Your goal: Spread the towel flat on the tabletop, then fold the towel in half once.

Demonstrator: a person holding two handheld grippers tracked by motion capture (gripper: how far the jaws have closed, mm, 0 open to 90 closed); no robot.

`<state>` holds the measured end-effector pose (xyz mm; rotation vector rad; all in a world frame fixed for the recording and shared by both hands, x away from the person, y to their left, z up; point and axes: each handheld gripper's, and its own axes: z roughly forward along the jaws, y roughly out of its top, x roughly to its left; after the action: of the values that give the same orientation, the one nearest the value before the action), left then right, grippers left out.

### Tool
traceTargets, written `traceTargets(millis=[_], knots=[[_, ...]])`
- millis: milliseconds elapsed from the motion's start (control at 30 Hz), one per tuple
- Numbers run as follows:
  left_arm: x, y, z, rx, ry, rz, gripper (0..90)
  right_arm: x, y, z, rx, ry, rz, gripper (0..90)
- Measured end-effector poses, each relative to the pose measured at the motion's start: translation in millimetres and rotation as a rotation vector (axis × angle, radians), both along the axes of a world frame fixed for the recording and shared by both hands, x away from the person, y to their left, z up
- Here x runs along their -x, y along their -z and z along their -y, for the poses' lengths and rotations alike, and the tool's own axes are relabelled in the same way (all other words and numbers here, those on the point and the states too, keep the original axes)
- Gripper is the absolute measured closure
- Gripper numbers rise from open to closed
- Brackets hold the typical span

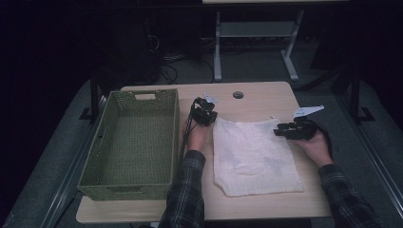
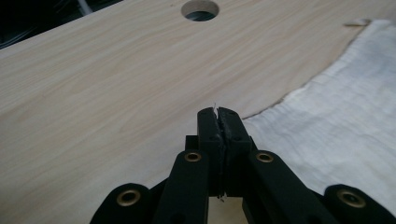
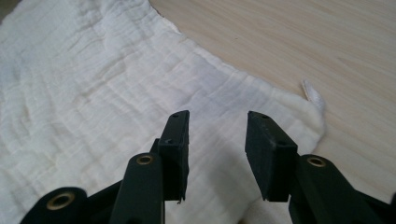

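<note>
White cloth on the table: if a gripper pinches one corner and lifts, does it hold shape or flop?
Likely flops: the white cloth lies flat with wavy edges and soft wrinkles, so it would probably drape from the pinched corner. It looks thin and gauzy, so probably light. Pushed, it would likely bunch rather than slide whole on the wooden table. The right gripper is open over a corner.

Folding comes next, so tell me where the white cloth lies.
In the high view, the white cloth lies flat on the table, right of the green basket, between the two grippers.
</note>
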<state>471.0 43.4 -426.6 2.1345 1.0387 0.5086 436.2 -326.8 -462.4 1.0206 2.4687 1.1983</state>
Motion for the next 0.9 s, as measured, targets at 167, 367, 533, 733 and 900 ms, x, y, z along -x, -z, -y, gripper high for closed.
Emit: traceTargets(millis=[167,367,533,733,900], knots=[[-7.6,12.9,-1.8,-0.012,-0.04,-0.057,77.2,-6.5,-1.5,1.8,-0.002,0.011,0.011,58.5],[-9.7,23.1,-4.2,-0.017,-0.061,-0.075,61.1,-26.6,-5.0,5.9,0.009,0.038,0.003,57.9],[-11.4,30.8,-3.6,-0.014,-0.078,-0.096,58.5,-46.9,-6.8,7.6,0.024,0.07,-0.006,57.9],[-9.3,39.1,-7.2,0.002,-0.093,-0.105,58.1,-60.1,5.8,10.7,0.051,0.108,-0.043,59.8],[-8.3,41.4,-8.1,0.014,-0.097,-0.098,59.0,-61.0,12.2,12.2,0.046,0.122,-0.073,66.7]])
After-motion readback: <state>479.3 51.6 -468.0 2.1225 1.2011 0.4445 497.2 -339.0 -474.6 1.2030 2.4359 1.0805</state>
